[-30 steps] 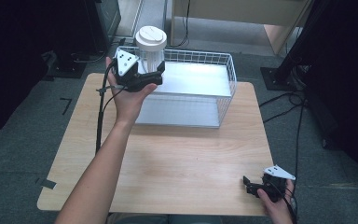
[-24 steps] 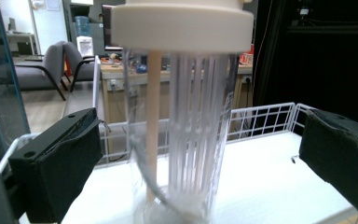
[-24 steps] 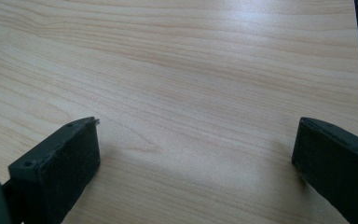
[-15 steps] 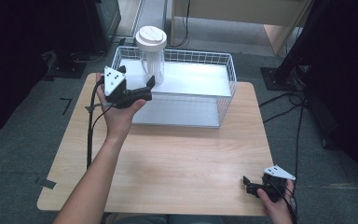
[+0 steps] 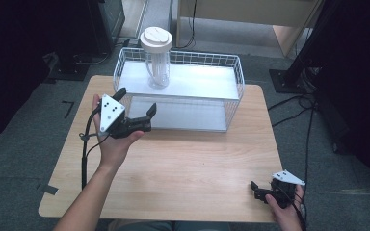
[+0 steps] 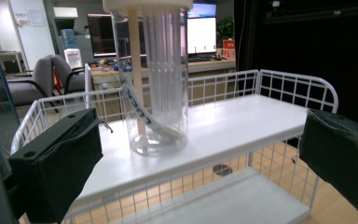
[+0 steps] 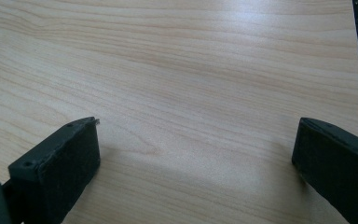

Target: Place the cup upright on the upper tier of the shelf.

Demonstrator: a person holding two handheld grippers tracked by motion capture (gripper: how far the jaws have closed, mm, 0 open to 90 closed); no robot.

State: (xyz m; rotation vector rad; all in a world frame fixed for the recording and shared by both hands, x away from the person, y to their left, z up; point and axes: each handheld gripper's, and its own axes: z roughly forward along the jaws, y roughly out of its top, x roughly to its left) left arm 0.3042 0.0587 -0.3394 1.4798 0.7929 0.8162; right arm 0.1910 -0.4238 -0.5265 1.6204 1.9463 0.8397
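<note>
Here, a clear plastic pitcher (image 5: 156, 60) with a white lid (image 5: 156, 37) is seen standing upright on the white upper shelf (image 5: 197, 82) of a white wire basket (image 5: 235, 91), near its far left corner; the basket is set at the far edge of the light wooden surface (image 5: 183, 163). In the left gripper view the pitcher (image 6: 154, 79) is shown ribbed and see-through, with a pale stick upright inside it and a curved band bearing dark lettering, too bent and small to be read. The left hand-held gripper (image 5: 136, 109) is held in a raised palm just in front of the basket's left end, its jaws spread wide and empty, pointed toward the pitcher but apart from it. The right hand-held gripper (image 5: 256, 189) is rested low at the near right corner of the surface, jaws likewise spread wide with nothing between them. Lit monitors and office chairs are visible beyond the basket in the left gripper view.
</note>
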